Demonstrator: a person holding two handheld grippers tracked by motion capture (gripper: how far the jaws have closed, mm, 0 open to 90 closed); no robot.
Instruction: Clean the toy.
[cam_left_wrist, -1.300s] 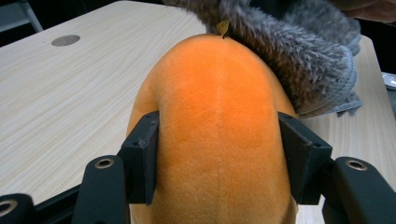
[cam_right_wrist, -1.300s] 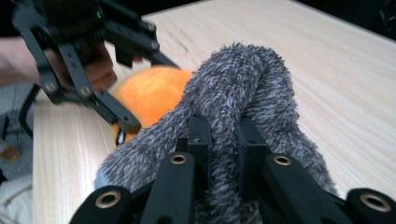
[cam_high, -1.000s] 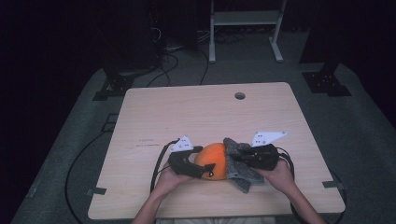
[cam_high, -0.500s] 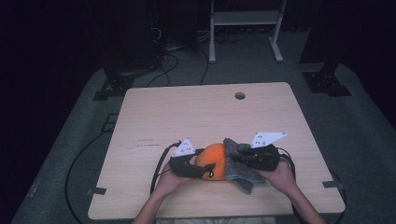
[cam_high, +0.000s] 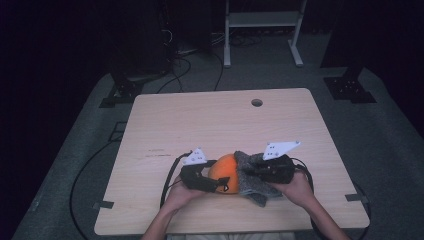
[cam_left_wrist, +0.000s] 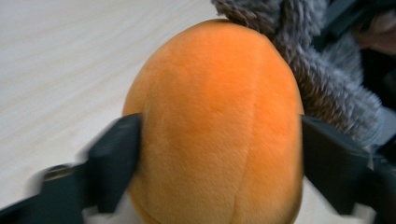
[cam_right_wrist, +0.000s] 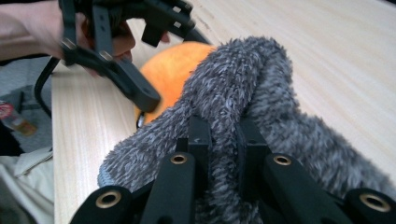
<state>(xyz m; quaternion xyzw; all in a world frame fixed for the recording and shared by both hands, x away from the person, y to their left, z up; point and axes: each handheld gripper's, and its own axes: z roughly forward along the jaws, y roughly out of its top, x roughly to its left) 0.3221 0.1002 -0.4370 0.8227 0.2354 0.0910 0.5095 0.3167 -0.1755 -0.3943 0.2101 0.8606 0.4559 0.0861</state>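
Your left gripper (cam_left_wrist: 219, 154) has just closed around the round orange plush ball (cam_left_wrist: 215, 121) at the table's (cam_high: 210, 120) six o'clock edge; your right gripper (cam_right_wrist: 223, 140) pinches the fuzzy grey cloth (cam_right_wrist: 243, 88) beside it, ready to pull.

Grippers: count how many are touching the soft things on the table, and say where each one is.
2. The left gripper has its jaws against both sides of the orange plush. The right gripper pinches a fold of the grey fuzzy cloth beside it, near the table's front edge.
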